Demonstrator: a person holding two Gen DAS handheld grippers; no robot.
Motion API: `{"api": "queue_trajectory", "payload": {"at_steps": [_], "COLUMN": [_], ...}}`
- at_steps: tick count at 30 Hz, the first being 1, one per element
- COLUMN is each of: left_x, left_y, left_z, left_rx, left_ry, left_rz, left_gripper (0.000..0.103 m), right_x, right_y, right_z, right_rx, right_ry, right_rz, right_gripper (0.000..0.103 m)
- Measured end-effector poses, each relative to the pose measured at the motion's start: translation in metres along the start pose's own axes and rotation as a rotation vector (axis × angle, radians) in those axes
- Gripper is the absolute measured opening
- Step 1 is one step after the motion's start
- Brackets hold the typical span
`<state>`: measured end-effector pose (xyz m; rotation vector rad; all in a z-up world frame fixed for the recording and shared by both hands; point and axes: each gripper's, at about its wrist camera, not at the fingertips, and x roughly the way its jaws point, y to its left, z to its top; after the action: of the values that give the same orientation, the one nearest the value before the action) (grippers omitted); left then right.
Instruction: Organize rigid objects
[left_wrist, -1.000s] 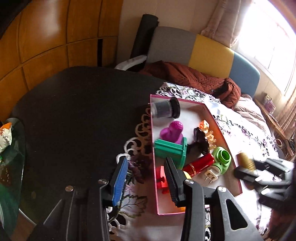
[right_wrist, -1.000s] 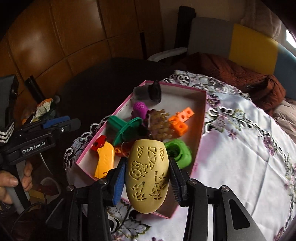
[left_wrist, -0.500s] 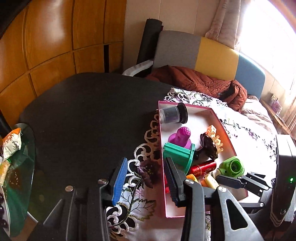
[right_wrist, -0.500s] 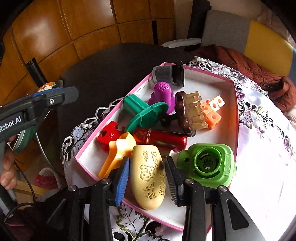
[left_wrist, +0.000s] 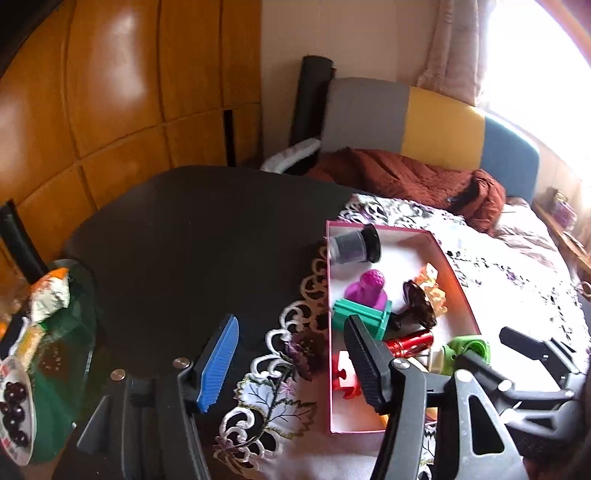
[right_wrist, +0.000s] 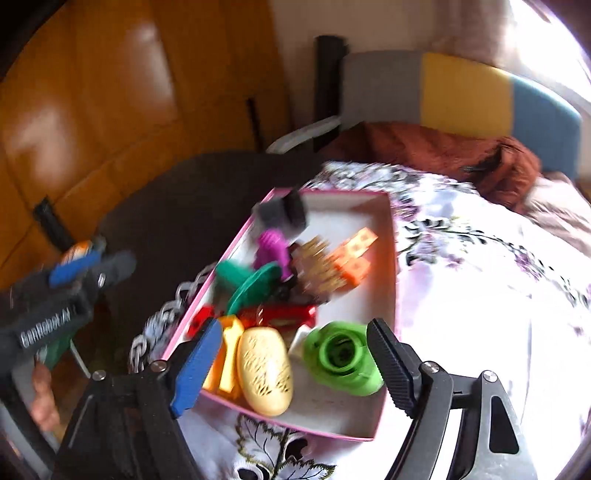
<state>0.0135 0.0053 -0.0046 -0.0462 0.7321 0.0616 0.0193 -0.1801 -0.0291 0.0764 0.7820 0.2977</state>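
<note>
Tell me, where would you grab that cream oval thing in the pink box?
Across its narrow middle, coming from above. The cream oval lies flat and lengthwise toward the camera in the pink box, so its long sides face left and right, probably fitting between the open right tool; the orange piece crowds its left side.

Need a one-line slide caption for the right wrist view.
Right gripper, jaws just opened, above the cream oval piece lying in the pink box beside the green part.

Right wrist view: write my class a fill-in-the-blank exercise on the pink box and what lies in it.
1. The yellow patterned oval lies inside the ____ box.
2. Beside the oval, on its right in this view, sits a ____ round part.
3. The right gripper holds ____ between its fingers.

Missing words: pink; green; nothing
</note>
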Motion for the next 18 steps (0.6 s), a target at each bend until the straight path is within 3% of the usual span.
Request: {"api": "queue_trajectory", "payload": {"at_steps": [5,14,18], "left_x": [-0.012,-0.016,-0.018], "left_y": [-0.004,0.001,-0.002], "left_z": [0.001,-0.001,-0.002], "left_rx": [0.021,-0.018,0.001], "left_ry": [-0.054,-0.049,-0.065], "left_rz": [0.034,-0.004,-0.012], "left_gripper": [0.060,0.060,0.050], "right_x": [-0.008,-0.019,-0.018], "right_y": [-0.004,-0.001,0.001], "right_z": [0.001,-0.003,-0.003], "right_rx": [0.051,0.060,0.059], "right_ry": [-0.037,-0.053,-0.057], "right_rz": [-0.058,-0.091,-0.103], "right_gripper": [0.085,0.086,0.088]}}
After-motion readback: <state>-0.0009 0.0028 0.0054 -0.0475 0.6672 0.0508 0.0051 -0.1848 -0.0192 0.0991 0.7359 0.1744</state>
